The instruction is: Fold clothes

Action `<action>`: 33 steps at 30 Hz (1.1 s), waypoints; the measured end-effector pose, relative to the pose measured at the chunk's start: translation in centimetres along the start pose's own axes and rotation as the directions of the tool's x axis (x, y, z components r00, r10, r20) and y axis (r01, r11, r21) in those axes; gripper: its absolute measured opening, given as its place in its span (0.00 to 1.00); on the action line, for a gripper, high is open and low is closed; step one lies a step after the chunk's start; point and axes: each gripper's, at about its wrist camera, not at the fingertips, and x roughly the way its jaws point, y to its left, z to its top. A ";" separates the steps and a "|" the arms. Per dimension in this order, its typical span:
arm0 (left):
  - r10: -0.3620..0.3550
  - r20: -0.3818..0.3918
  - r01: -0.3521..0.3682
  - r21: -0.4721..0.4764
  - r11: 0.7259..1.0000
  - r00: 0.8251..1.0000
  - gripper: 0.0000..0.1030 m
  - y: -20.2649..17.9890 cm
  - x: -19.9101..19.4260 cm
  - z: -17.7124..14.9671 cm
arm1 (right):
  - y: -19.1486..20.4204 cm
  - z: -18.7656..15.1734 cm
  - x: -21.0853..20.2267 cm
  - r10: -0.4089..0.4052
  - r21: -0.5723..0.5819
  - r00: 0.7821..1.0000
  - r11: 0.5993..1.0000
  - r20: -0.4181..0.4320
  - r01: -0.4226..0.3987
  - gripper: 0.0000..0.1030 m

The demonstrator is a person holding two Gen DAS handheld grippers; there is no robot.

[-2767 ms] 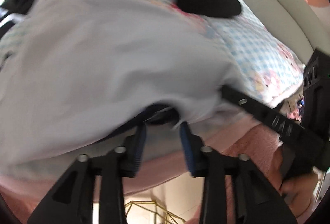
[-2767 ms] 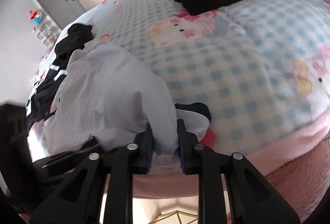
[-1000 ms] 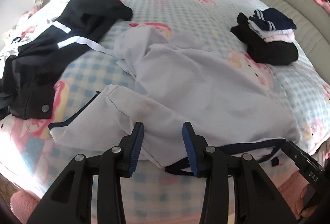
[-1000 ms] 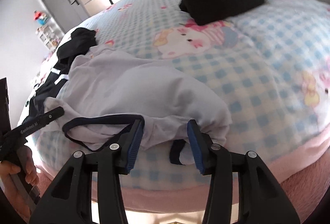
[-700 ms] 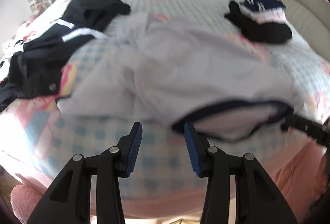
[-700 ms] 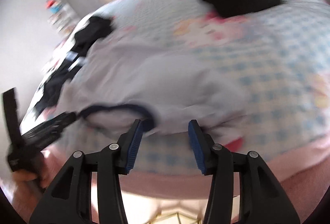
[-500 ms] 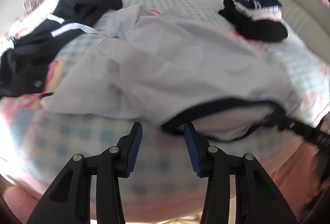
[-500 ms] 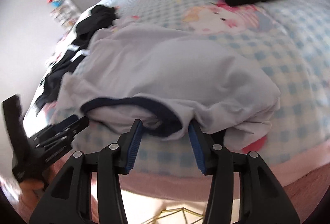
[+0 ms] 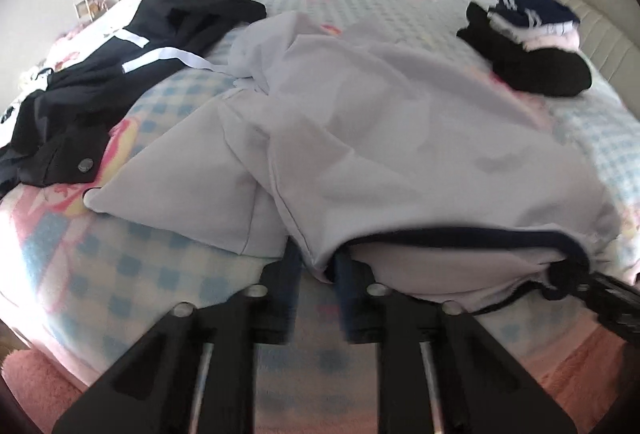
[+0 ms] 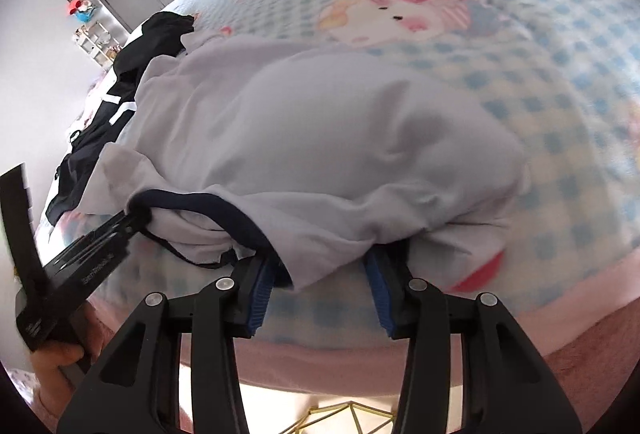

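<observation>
Across the near edge of the checked bed cover [image 9: 132, 274], spread wide: pale grey garment [image 9: 400, 138], navy-trimmed opening facing the grippers. No bins or baskets anywhere — only piles: black jacket with white stripes [image 9: 120, 66] heaped at far left, folded stack [image 9: 532, 46] (black beneath, navy and white on top) at far right by the headboard. Left gripper [image 9: 316, 270] pinched narrowly on the garment's hem, cloth squeezed between its pads. Right gripper [image 10: 320, 274] spread wide, hem draped over the gap, not clamped. Half a second back, left one was parted and short of the trim — since then pushed forward and closed on it; right one unchanged in spread.
</observation>
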 end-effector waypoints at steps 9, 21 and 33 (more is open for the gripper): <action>-0.054 0.168 0.059 -0.025 0.998 0.984 0.13 1.1 -7.5 1.9 | 1.3 0.3 -4.5 -0.124 -0.056 0.979 0.989 0.160 0.134 0.25; -0.153 -0.021 0.151 -0.054 0.987 0.988 0.13 1.6 -7.1 -1.1 | 2.0 0.9 -8.4 -0.133 -0.065 0.967 0.986 0.216 0.150 0.25; -0.190 -0.110 0.187 -0.040 0.982 0.976 0.40 1.0 -6.3 -3.0 | 0.6 -2.7 -2.6 -0.049 -0.086 0.994 0.995 -0.100 0.040 0.32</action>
